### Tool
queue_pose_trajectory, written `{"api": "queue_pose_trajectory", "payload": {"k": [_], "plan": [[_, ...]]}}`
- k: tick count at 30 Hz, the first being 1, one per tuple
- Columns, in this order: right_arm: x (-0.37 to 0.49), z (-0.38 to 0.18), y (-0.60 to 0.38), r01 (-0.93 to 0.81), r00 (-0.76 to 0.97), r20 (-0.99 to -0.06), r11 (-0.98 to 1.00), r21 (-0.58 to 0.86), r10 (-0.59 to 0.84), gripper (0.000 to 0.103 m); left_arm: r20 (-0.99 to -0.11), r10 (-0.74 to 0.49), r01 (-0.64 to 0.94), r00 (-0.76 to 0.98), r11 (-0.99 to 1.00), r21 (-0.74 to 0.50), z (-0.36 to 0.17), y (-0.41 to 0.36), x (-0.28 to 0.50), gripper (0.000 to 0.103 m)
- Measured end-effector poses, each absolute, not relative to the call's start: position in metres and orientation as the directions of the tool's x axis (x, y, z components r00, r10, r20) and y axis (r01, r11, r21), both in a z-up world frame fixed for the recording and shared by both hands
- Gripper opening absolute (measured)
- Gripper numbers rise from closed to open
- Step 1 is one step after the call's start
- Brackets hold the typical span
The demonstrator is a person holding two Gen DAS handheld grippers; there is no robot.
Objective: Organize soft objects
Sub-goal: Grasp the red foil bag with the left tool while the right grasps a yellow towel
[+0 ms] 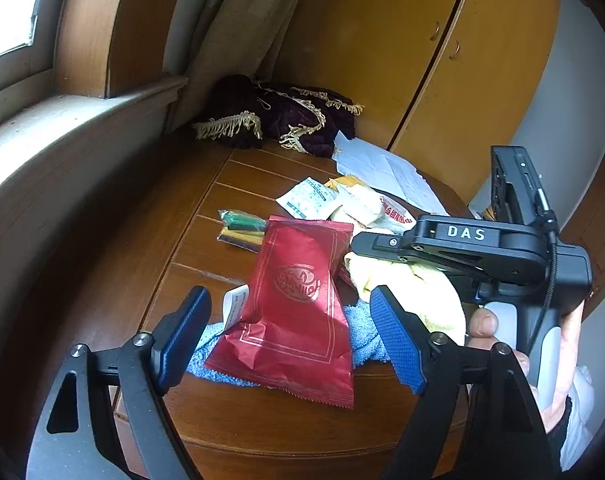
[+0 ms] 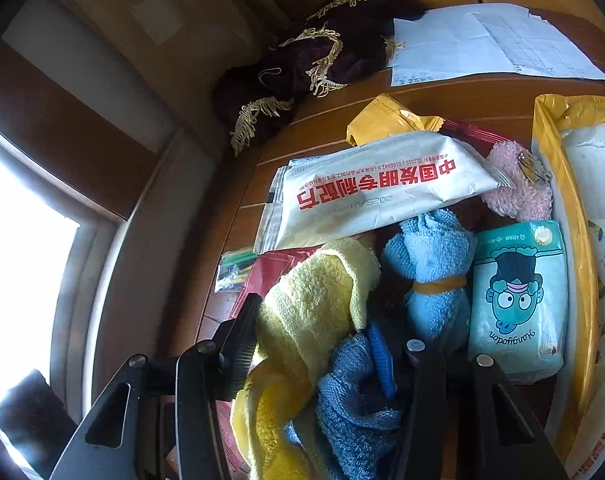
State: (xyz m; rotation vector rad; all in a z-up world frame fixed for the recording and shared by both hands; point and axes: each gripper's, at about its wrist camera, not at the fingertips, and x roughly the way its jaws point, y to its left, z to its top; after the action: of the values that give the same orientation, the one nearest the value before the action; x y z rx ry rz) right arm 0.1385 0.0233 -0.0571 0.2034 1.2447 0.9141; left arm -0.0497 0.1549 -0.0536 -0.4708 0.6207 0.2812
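Wood planks made up the tabletop [image 1: 206,208], set beside a window sill with yellow cupboards behind. Nearest, the left gripper [image 1: 290,336] hung with its fingers spread wide, holding nothing, above a red foil packet [image 1: 294,304] that lay on a blue towel [image 1: 362,332]. Just right of it, the right gripper [image 2: 316,344] had its fingers closed in on a yellow towel [image 2: 314,304] bunched with that blue towel; a full pinch could not be told. Beyond lay a rolled light-blue cloth [image 2: 434,264] tied with a band, a teal tissue pack [image 2: 518,300], a pink fluffy item [image 2: 518,188] and a white sachet [image 2: 374,188]. Farthest, a fringed dark-purple cloth [image 1: 286,114] sat beside paper sheets [image 1: 382,168].
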Motion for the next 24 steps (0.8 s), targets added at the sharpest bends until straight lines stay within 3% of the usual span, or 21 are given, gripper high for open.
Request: {"api": "queue_pose_trajectory", "payload": {"k": [12,15,24], "plan": [[0.121,-0.009,-0.024,-0.588,0.087,-0.45,0.411,0.697,0.889,0.045,-0.718,-0.018,-0.337,0.696,0.875,-0.348,-0.073,0.162,0.003,0.082],[0.119,0.0,-0.037,-0.613,0.14,-0.396,0.394,0.685,0.907,0.045,-0.746,0.001,-0.319,0.666,0.904,-0.284,-0.075,0.155,0.013,0.082],[0.126,-0.007,-0.039,-0.574,0.168,-0.425,0.438,0.692,0.89,0.045,-0.779,0.083,-0.344,0.622,0.922,-0.176,-0.083,0.147,0.03,0.082]]}}
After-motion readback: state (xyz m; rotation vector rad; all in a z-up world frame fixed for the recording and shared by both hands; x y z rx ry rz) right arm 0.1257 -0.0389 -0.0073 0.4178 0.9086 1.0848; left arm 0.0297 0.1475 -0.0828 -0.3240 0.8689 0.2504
